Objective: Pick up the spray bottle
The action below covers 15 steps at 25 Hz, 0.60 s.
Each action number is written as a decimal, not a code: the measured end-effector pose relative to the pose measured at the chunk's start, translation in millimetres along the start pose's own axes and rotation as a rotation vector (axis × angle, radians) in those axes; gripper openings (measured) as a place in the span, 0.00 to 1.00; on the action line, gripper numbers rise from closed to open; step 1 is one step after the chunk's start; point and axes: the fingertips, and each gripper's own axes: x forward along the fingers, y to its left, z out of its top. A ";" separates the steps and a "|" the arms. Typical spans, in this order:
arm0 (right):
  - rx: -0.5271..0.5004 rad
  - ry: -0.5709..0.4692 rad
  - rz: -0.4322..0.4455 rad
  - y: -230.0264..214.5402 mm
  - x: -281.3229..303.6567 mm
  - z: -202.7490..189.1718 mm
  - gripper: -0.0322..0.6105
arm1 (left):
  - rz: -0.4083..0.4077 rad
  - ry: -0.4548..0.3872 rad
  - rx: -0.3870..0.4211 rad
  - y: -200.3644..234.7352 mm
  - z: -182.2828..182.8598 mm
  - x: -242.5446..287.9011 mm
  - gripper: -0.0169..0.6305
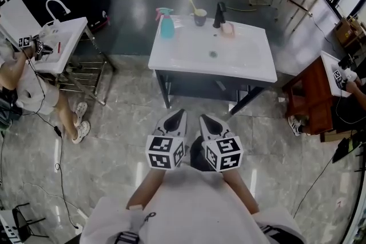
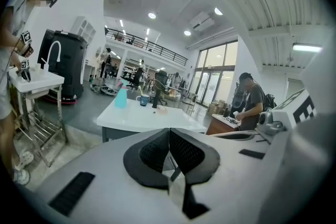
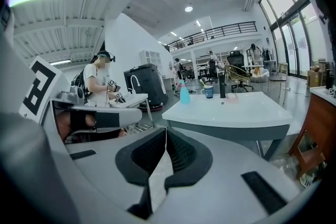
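Reach looks like the trouble from where I stand. The teal plastic spray bottle with the pink trigger head (image 1: 166,24) stands upright near the far left corner of the white sink-topped table (image 1: 171,63). Both tools are well short of it, held side by side low in front of the person on the near side of the table.

The left gripper (image 1: 180,114) has its black jaws pressed together with nothing between them. The right gripper (image 1: 202,119) is the same, closed tight and empty. Each gripper's own view shows the pads meeting at the tips.

If either gripper arrives at the bottle closed like that, I'd expect it to nudge the bottle instead of taking it. The bottle is tall and light-looking and sits close to the table's edge, so it could tip or slide off the far side.

A dark mug holding a yellow-handled brush (image 1: 199,18) stands just to the bottle's right, with a black tap (image 1: 219,14) beyond it. A loose approach from that side could catch the mug. The smooth bottle might also slip from a grip that pinches only its edge.
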 end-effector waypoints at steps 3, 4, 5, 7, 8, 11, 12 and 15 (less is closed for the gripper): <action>-0.003 0.002 0.009 -10.5 13.1 5.9 0.09 | 0.011 0.005 -0.002 5.9 4.2 14.7 0.07; -0.003 0.001 0.011 -14.2 17.9 8.5 0.09 | 0.013 0.005 -0.002 7.9 6.3 20.0 0.07; -0.004 0.001 0.013 -18.1 22.7 10.9 0.09 | 0.016 0.006 -0.003 10.0 8.2 25.3 0.07; -0.002 0.001 0.016 -26.7 31.9 15.6 0.09 | 0.020 0.010 -0.005 13.4 11.3 36.4 0.07; -0.001 0.000 0.017 -31.4 36.2 18.5 0.09 | 0.022 0.012 -0.005 14.6 13.1 42.0 0.07; -0.003 -0.001 0.023 -44.8 49.6 28.4 0.09 | 0.032 0.015 -0.010 19.5 19.7 58.5 0.07; -0.005 0.002 0.027 -48.7 54.5 31.1 0.09 | 0.039 0.017 -0.015 22.4 21.6 63.8 0.07; -0.008 0.011 0.038 -60.3 69.6 36.8 0.09 | 0.059 0.024 -0.027 32.1 26.0 79.7 0.07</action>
